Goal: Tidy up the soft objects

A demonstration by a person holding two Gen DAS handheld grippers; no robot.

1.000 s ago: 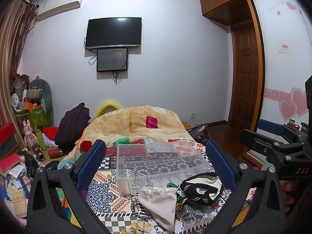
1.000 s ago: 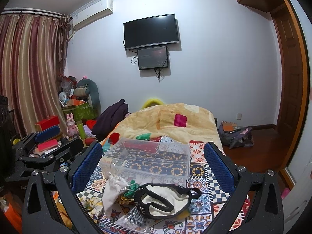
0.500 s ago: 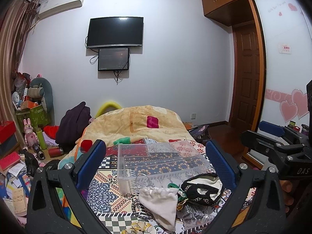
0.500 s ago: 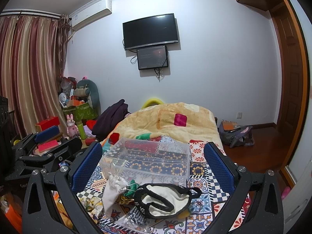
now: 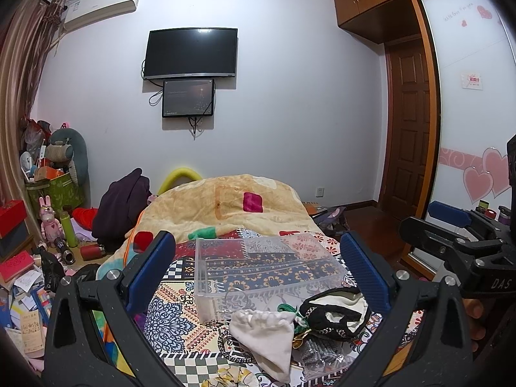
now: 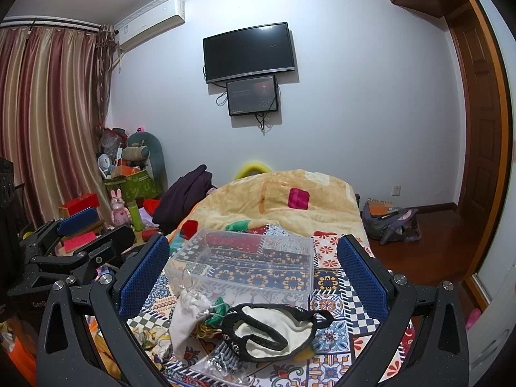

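A clear plastic box [image 5: 264,267] [image 6: 248,264] stands empty on the patterned bedspread [image 5: 174,316] [image 6: 335,322]. In front of it lies a pile of soft items: a white drawstring pouch [image 5: 267,335] [image 6: 187,316], a black-trimmed cream pouch [image 5: 335,316] [image 6: 274,329], a green cord [image 6: 219,309] and a clear bag of small dark items [image 5: 322,354] [image 6: 222,358]. My left gripper [image 5: 258,271] is open and empty, above and behind the pile. My right gripper [image 6: 251,274] is open and empty, likewise held above the pile. Each gripper shows at the edge of the other's view [image 5: 458,242] [image 6: 74,242].
A beige blanket [image 5: 225,203] covers the far half of the bed. Clutter, boxes and toys crowd the floor at the left [image 5: 48,219]. A grey bag [image 6: 390,222] lies on the wooden floor at the right, near a brown door [image 5: 409,129]. A TV [image 5: 190,53] hangs on the far wall.
Both grippers have barely shifted, with only a slight drift of view. Nothing on the bed has moved.
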